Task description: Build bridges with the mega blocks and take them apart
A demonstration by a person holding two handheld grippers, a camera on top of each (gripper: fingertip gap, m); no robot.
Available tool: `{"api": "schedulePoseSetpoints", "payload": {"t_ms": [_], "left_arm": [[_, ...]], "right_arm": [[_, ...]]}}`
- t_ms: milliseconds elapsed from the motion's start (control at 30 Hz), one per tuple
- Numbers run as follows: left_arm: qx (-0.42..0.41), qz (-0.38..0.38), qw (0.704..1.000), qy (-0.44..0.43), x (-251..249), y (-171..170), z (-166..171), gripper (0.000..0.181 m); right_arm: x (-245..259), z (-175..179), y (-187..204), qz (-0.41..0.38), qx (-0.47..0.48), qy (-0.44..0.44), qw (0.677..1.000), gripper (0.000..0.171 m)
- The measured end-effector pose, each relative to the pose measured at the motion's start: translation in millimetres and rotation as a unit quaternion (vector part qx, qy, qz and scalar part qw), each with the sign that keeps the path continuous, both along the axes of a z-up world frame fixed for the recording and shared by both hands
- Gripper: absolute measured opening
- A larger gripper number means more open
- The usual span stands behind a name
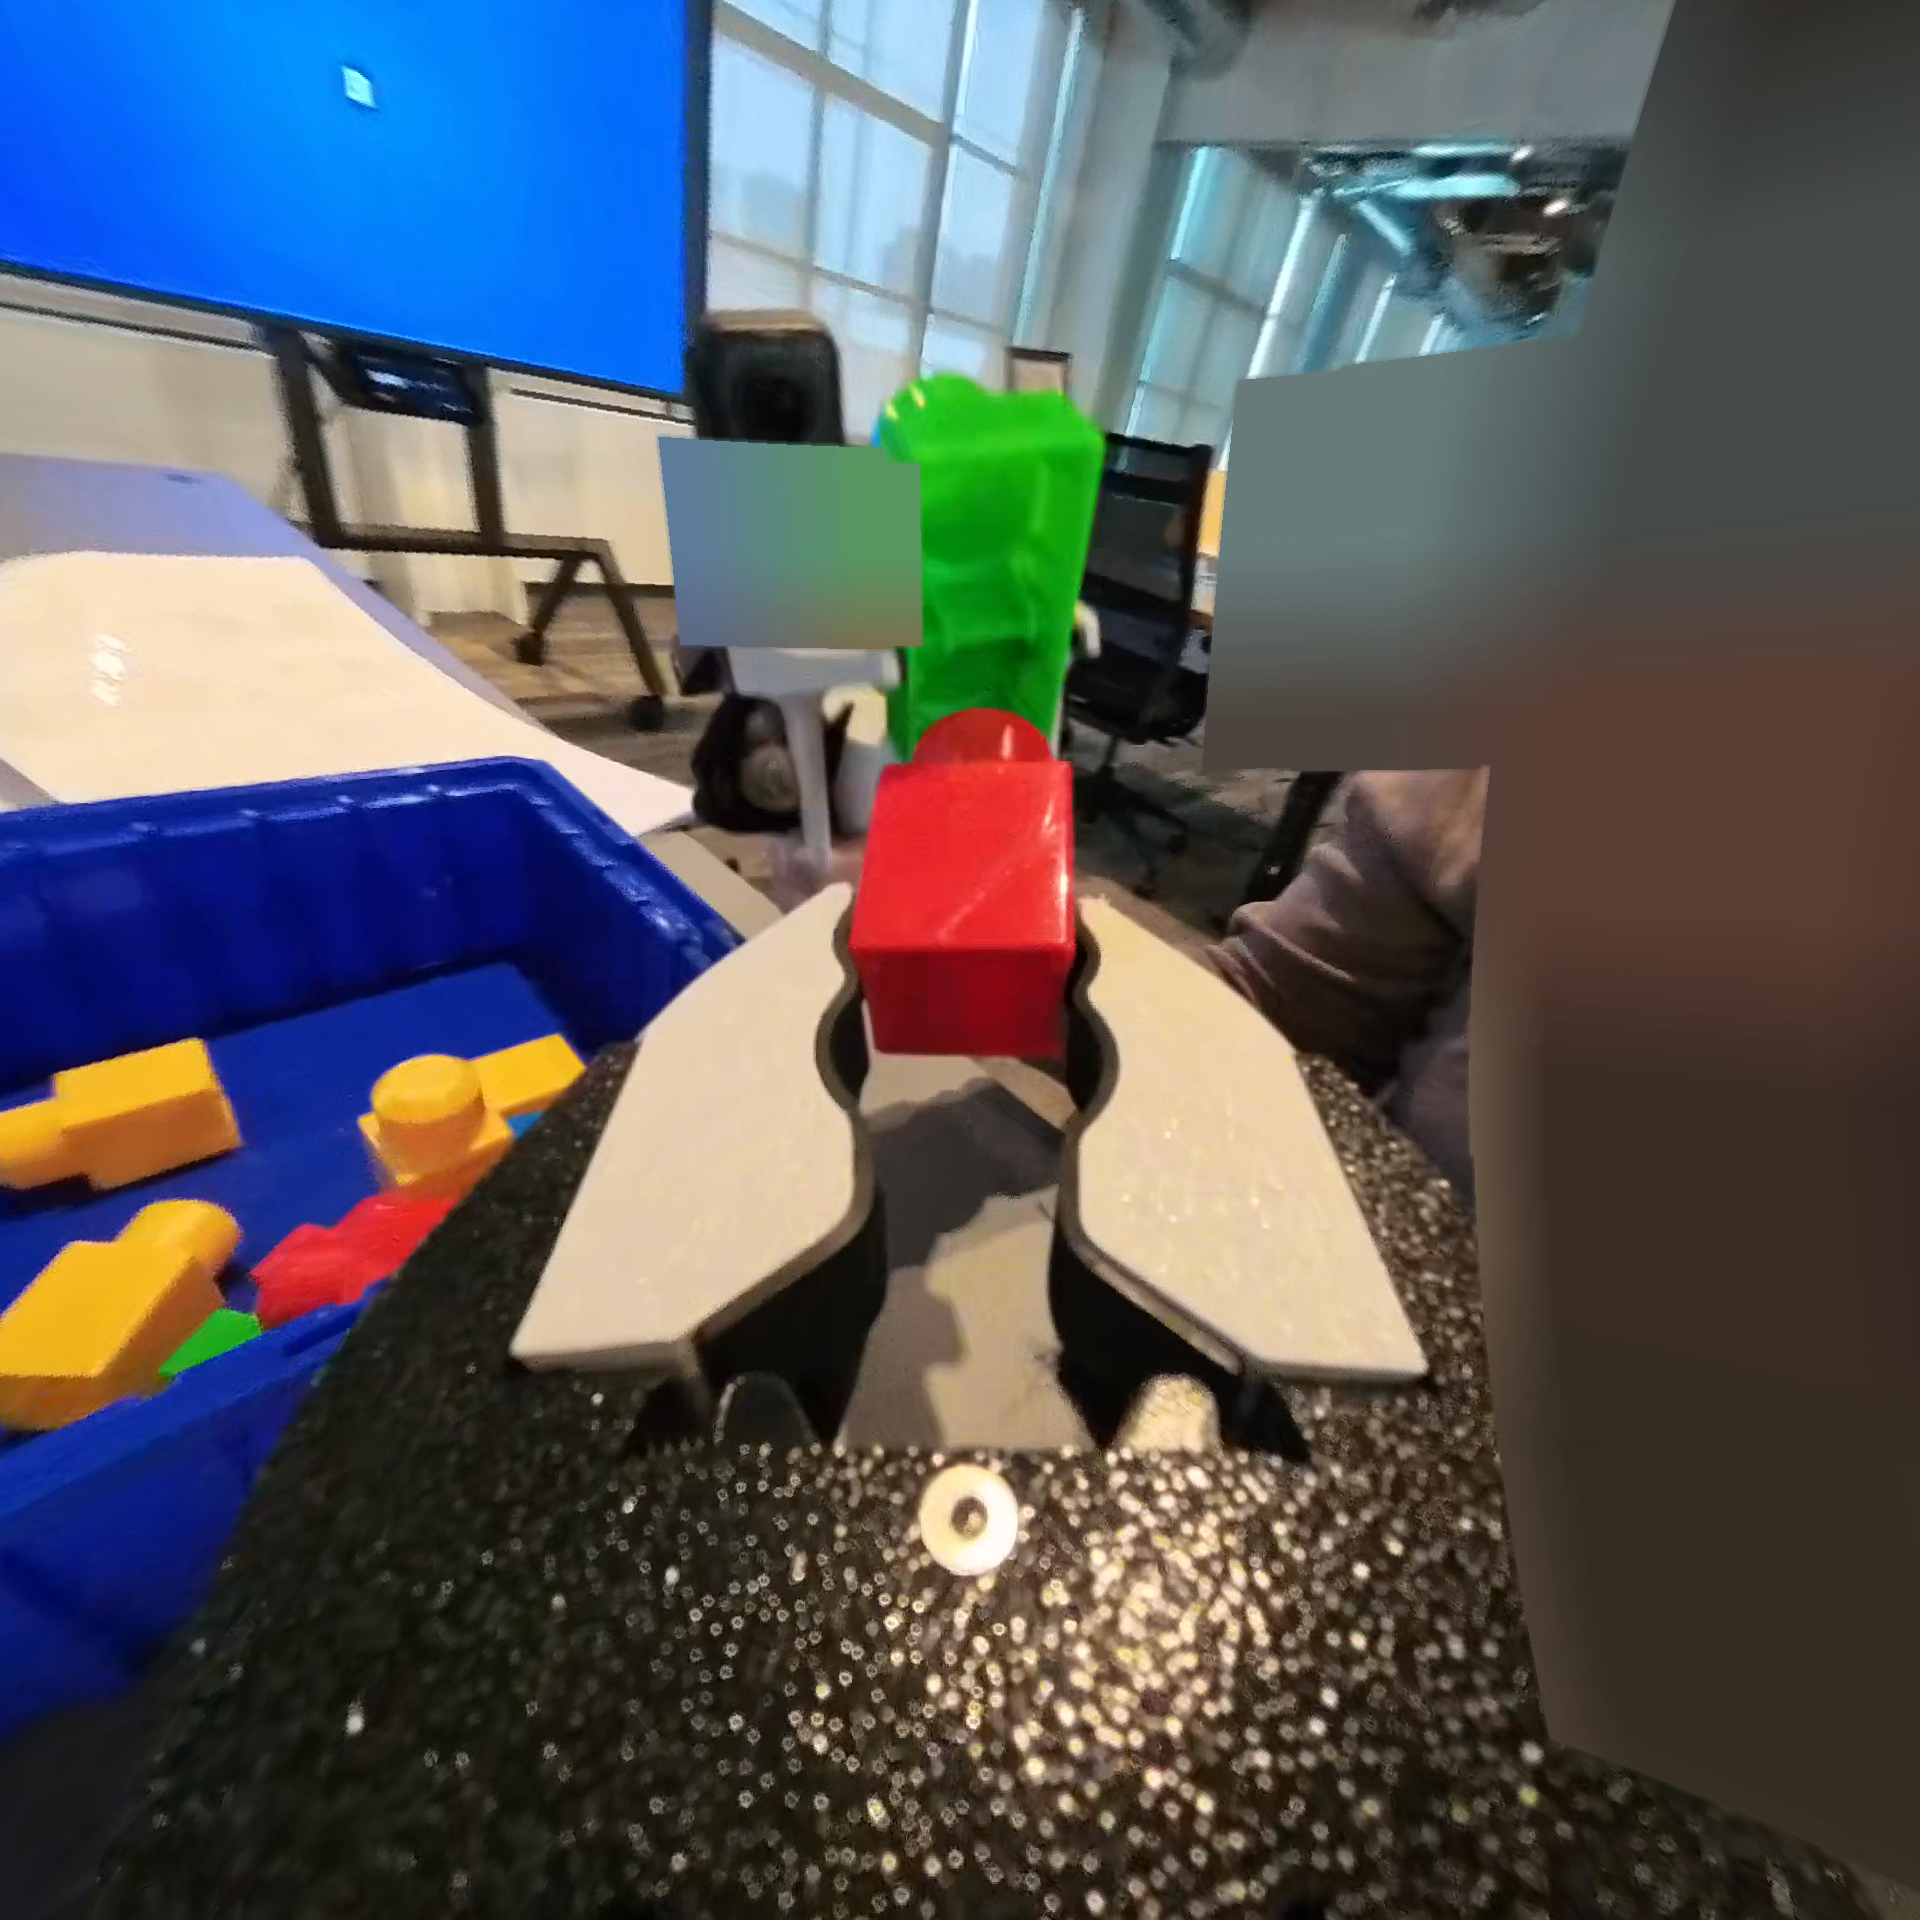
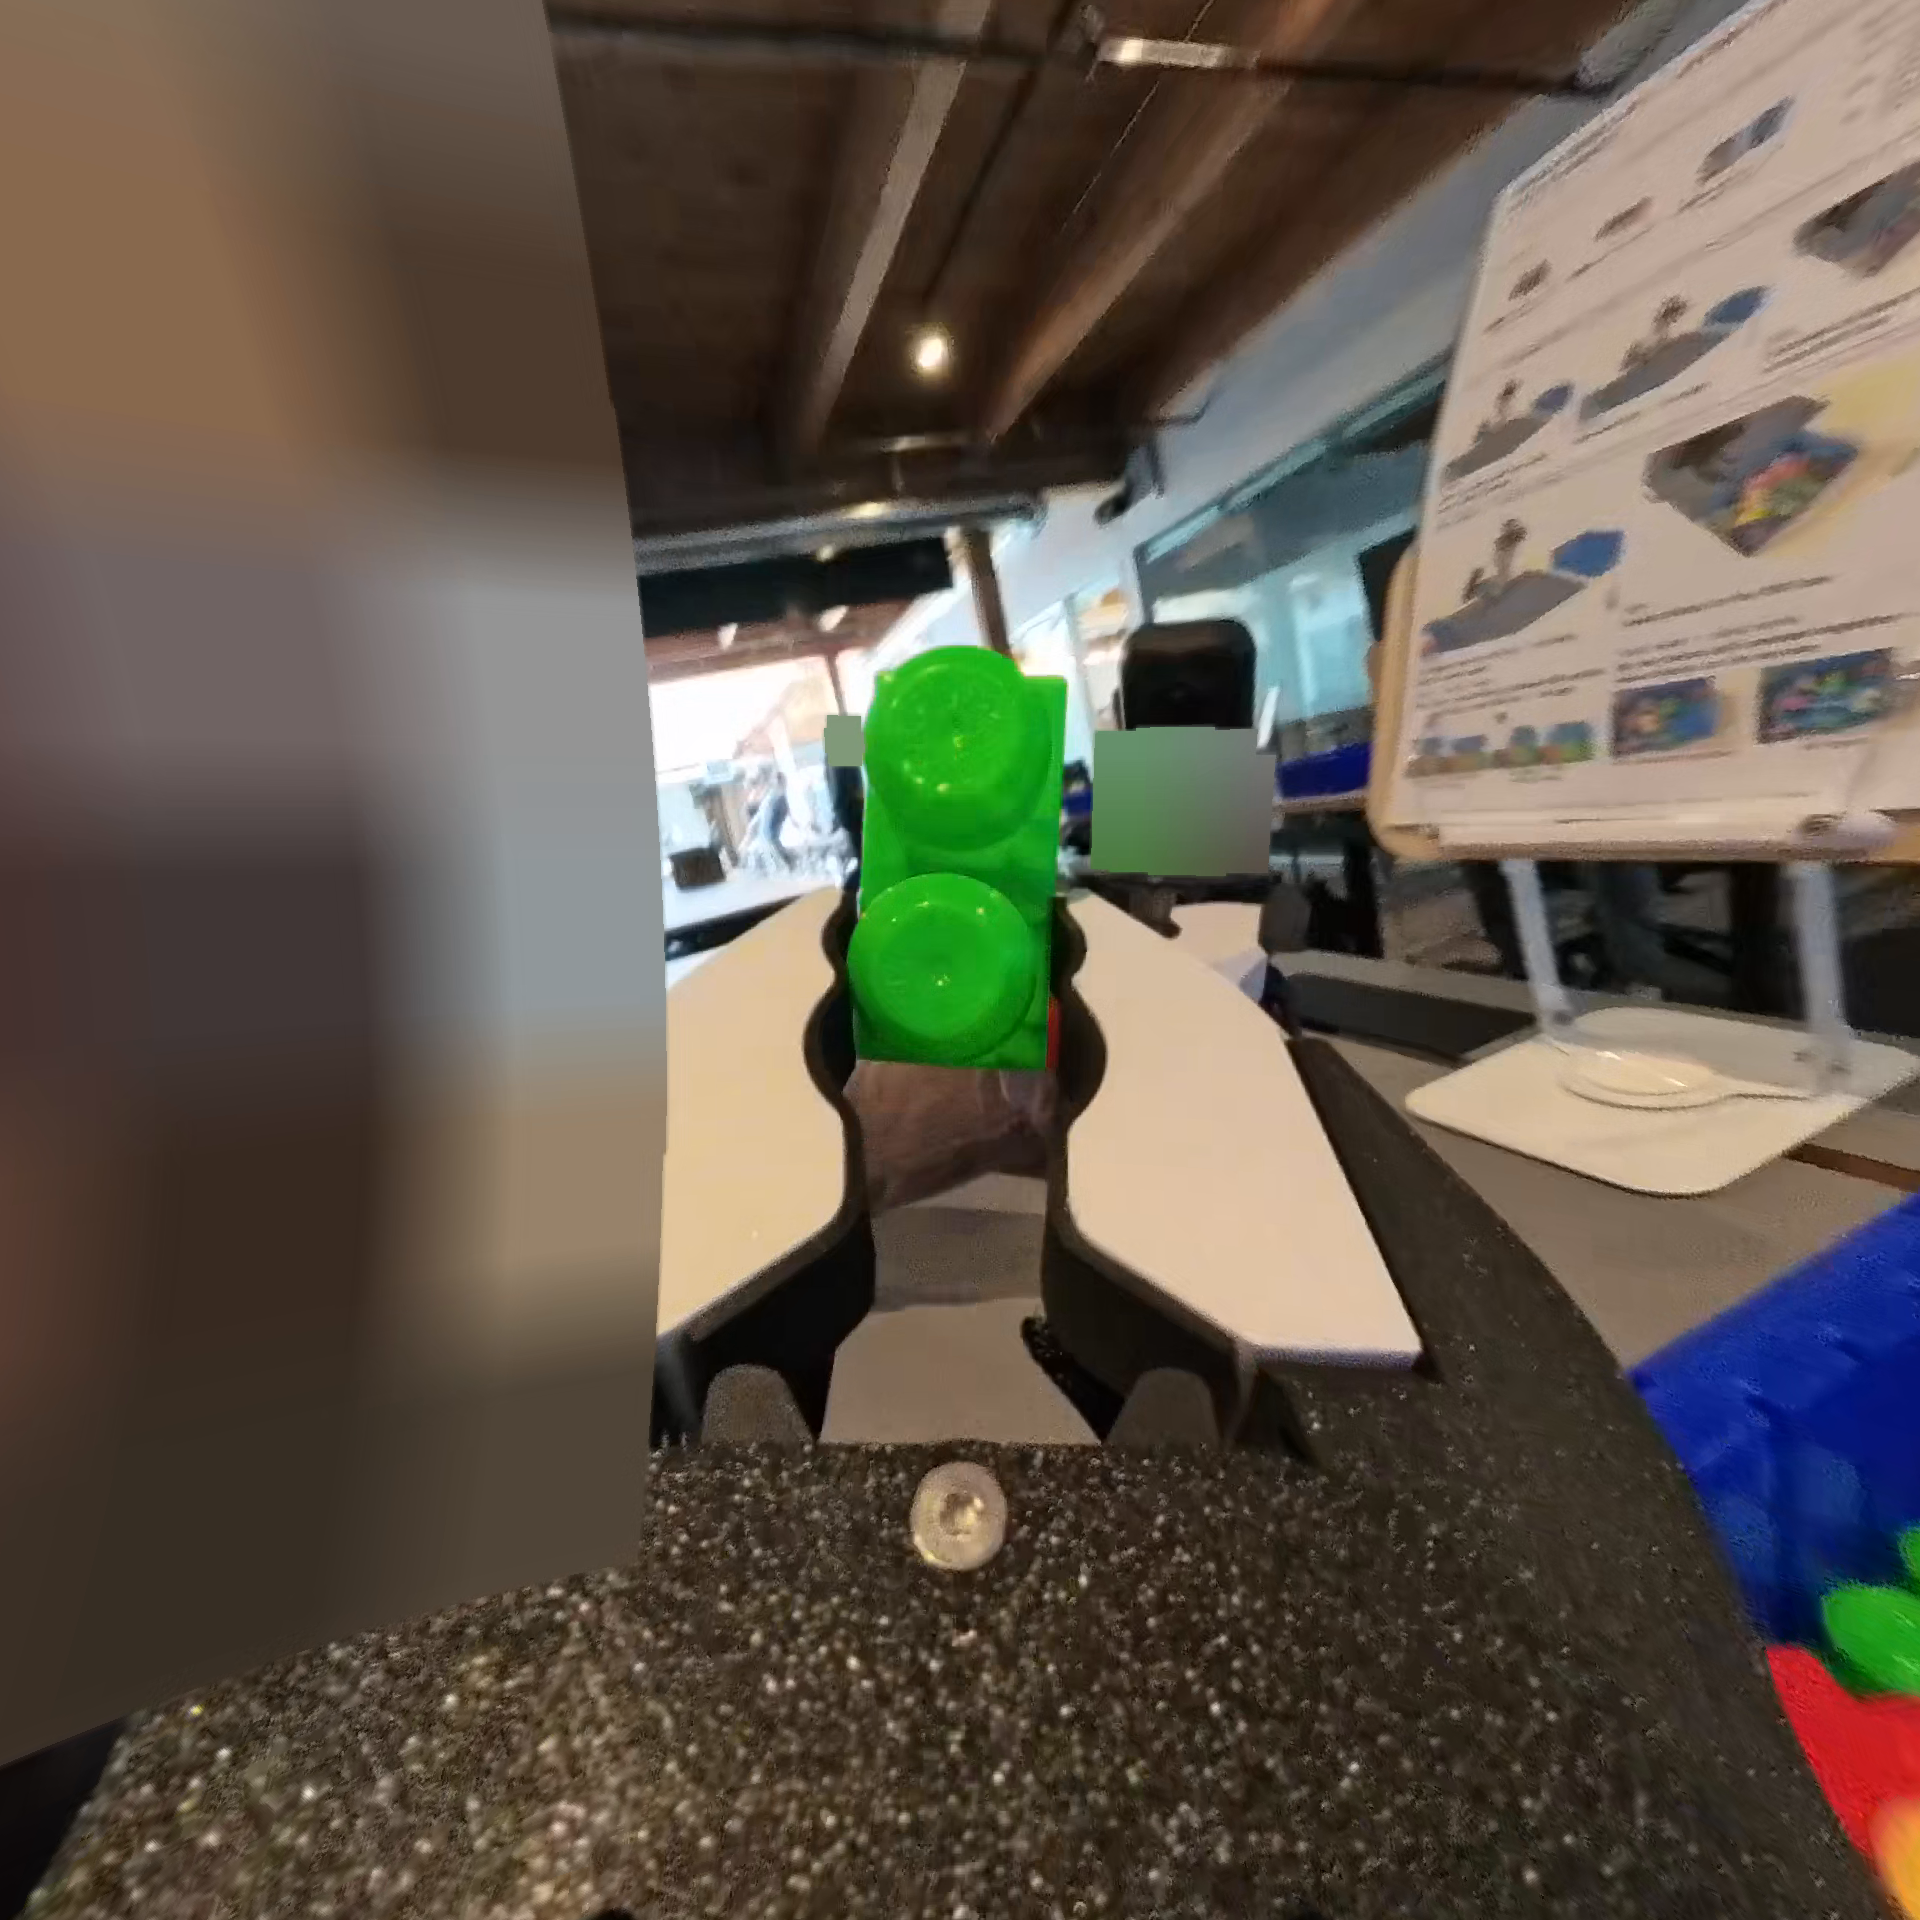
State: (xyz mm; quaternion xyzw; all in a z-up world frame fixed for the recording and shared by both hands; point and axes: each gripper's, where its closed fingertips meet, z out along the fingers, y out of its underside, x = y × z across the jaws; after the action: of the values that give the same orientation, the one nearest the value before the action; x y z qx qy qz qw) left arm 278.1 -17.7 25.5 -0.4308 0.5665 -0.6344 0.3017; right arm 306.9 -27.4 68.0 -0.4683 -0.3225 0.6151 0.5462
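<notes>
At the centre of the left wrist view, the left gripper [image 1: 964, 966] is clenched on a red block [image 1: 966, 904], its two pale grey fingers [image 1: 727, 1132] pressing the block's left and right sides near their tips. The red block's round stud points away from the camera, toward a green block [image 1: 992, 561] that rises directly above it in the frame, hollow underside facing the lens. The stud looks to meet the green block's lower end, though whether they are joined cannot be told. Lower left in this view sits a blue bin [image 1: 343, 862] holding loose yellow blocks [image 1: 125, 1112], a red piece [image 1: 343, 1247] and a scrap of green. A large blue screen [image 1: 343, 166] fills the upper left.

Centre frame in the right wrist view, the right gripper [image 2: 956, 977] grasps the green block [image 2: 951, 862] between its fingertips. The block stands lengthwise along the fingers, two round studs facing the camera, one above the other; the lower stud lies between the tips and the upper half sticks out beyond them. A thin sliver of red shows at the block's lower right edge. An instruction sheet on a stand [image 2: 1662, 468] fills the upper right, and the blue bin's corner [image 2: 1787, 1403] appears at lower right.
</notes>
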Motion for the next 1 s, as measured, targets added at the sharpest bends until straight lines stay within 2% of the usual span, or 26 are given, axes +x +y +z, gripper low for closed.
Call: {"api": "schedulePoseSetpoints", "payload": {"t_ms": [33,100,167,233,467,533,567,600,667,833,1000], "left_arm": [[-0.006,0.017,1.000,0.010,3,11,-4,0.035],[0.005,0.109,0.993,0.040,15,47,-13,0.036],[0.026,0.198,0.977,0.081,26,82,-24,0.036],[0.049,0.254,0.958,0.125,34,103,-37,0.037],[0.085,0.343,0.913,0.203,47,130,-65,0.038],[0.078,0.345,0.912,0.205,50,130,-69,0.039],[0.069,0.340,0.916,0.203,51,128,-69,0.046],[0.058,0.339,0.917,0.204,49,126,-70,0.065],[0.045,0.345,0.915,0.207,37,123,-71,0.081],[0.011,0.436,0.893,0.111,-34,122,-61,0.080],[0.023,0.564,0.825,0.006,-125,111,-61,0.073]], "right_arm": [[9,0,5,-0.024,-0.003,0.006,1.000,0.035],[19,-7,13,-0.094,-0.006,-0.023,0.995,0.035],[23,-15,20,-0.173,-0.007,-0.066,0.983,0.035],[20,-17,16,-0.205,-0.002,-0.084,0.975,0.035],[0,-19,3,-0.262,0.018,-0.139,0.955,0.035],[-3,-25,6,-0.276,0.014,-0.157,0.948,0.035],[-5,-28,8,-0.279,0.009,-0.165,0.946,0.035],[-7,-33,11,-0.280,0.002,-0.175,0.944,0.035],[-12,-41,15,-0.274,-0.006,-0.190,0.943,0.035],[-45,-65,13,-0.228,0.006,-0.270,0.935,0.035],[-61,-77,31,-0.231,0.032,-0.358,0.904,0.035]]}}
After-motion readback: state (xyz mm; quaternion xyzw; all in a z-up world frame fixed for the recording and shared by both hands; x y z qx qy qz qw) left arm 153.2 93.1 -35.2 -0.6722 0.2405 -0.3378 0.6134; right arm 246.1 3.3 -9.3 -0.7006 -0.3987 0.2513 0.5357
